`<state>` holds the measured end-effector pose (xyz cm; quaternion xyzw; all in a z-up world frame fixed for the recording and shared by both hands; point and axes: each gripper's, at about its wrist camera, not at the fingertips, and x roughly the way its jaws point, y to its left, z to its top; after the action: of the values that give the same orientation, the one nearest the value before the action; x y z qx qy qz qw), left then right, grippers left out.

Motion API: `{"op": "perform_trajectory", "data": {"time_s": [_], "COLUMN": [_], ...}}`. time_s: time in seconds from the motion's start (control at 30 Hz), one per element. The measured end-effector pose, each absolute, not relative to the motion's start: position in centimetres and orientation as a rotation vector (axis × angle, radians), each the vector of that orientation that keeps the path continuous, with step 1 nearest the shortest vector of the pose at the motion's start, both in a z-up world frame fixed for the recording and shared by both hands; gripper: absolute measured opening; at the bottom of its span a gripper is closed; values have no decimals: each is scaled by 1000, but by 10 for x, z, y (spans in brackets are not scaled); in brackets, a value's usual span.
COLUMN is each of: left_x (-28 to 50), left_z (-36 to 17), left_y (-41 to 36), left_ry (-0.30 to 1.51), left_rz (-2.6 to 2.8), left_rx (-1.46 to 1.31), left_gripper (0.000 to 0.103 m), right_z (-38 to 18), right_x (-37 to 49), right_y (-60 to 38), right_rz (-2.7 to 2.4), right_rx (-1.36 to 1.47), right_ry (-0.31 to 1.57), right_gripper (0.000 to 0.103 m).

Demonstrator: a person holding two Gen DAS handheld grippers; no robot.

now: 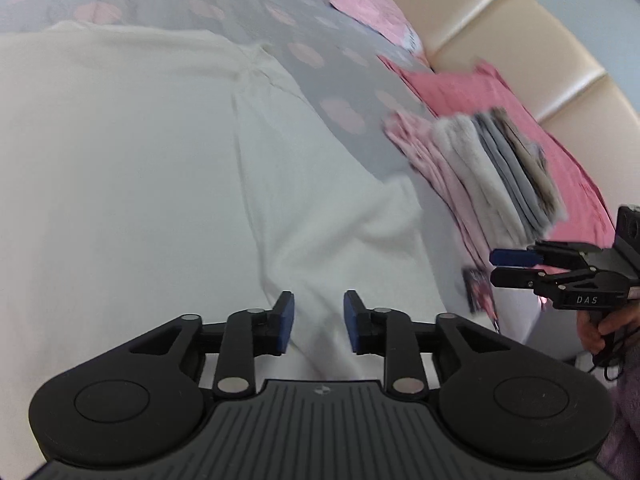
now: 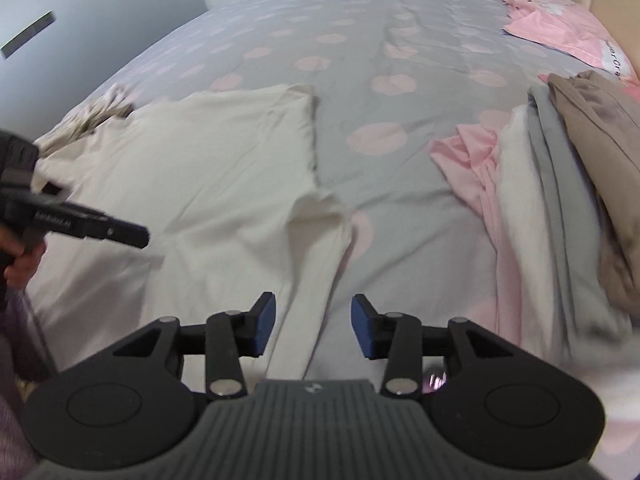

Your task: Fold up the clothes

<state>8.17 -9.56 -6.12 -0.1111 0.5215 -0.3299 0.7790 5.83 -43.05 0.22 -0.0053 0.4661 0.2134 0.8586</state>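
Both hand-held grippers, left (image 1: 319,322) and right (image 2: 313,326), tilt downward, spread and empty, above the cream garment (image 2: 224,176).

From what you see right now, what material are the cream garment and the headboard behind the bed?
The cream garment looks like a soft matte knit, perhaps cotton jersey: it lies limp with gentle creases and no shine. The headboard seems padded leather or faux leather: smooth beige panels with a sheen and deep seams. Which of the two cannot be told.
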Motion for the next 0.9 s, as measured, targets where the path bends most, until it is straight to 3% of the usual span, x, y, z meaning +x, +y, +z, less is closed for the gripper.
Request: {"op": "perform_trajectory", "data": {"time_s": [0.23, 0.43, 0.47, 0.5, 0.57, 0.9], "left_x": [37, 26, 26, 26, 26, 26], "left_z": [-83, -96, -98, -99, -97, -46], "left_y": [-118, -136, -137, -136, -137, -124], "left_ry": [1221, 1197, 1193, 1185, 1173, 1161], "left_rz": [-768, -807, -805, -807, -818, -889], "left_rx": [-210, -213, -223, -229, -225, -199], "left_gripper": [30, 30, 27, 16, 4, 0], "right_z": [-14, -39, -42, -45, -46, 6], "right_x": [7, -11, -11, -12, -13, -43], "right_y": [-412, -398, -397, -396, -394, -407], "right_rz": [467, 409, 397, 385, 370, 390], "right_rx": [-86, -107, -105, -103, -101, 156], "right_ry": [1105, 1188, 1194, 1199, 1219, 1313], "right_gripper": [51, 51, 49, 46, 7, 7]}}
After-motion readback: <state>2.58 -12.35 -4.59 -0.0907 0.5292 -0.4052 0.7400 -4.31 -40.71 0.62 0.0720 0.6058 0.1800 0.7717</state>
